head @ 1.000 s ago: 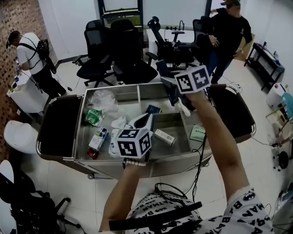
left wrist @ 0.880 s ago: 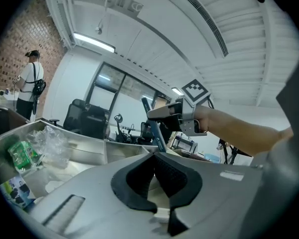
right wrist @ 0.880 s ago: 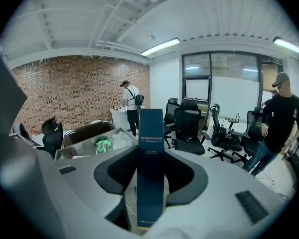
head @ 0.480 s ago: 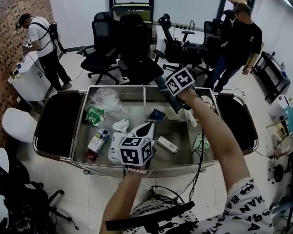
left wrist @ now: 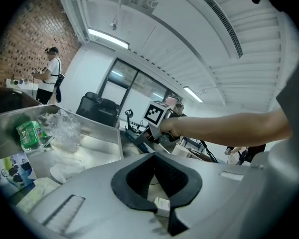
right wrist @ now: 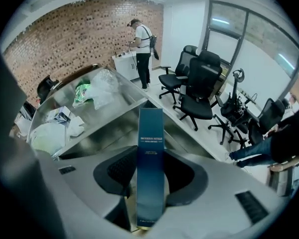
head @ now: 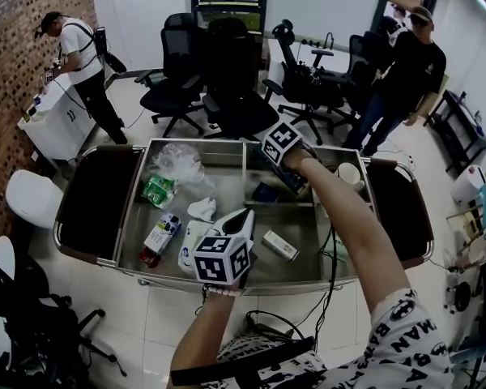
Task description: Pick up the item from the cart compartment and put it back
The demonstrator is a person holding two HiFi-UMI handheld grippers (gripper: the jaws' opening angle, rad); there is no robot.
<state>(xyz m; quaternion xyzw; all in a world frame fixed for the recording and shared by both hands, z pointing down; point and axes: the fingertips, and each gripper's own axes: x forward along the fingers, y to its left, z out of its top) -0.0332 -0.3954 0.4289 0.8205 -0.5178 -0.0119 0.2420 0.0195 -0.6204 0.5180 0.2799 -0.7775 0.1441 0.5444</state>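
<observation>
A tall dark blue box (right wrist: 149, 168) stands between the pads of my right gripper (right wrist: 149, 158), which is shut on it. In the head view the right gripper (head: 296, 183) points steeply down and holds the blue box (head: 290, 177) over the cart's back right compartment, close to the divider (head: 283, 204). The left gripper (head: 241, 220) hovers over the front of the steel cart (head: 308, 284), pointing nearly level. In the left gripper view its jaws (left wrist: 162, 183) stand a narrow gap apart with nothing between them, and the blue box (left wrist: 142, 142) shows beyond.
In the cart lie a green packet (head: 156, 191), a clear plastic bag (head: 176, 162), a white-and-blue box (head: 162, 233), a small white box (head: 279, 245) and a dark blue item (head: 265, 191). Office chairs (head: 227, 96) stand behind. Two people stand at the left (head: 81, 63) and right (head: 405, 71).
The right gripper has come down with the blue box and tipped from nearly level to steeply downward, toward the back right compartment. The left gripper has sunk a little.
</observation>
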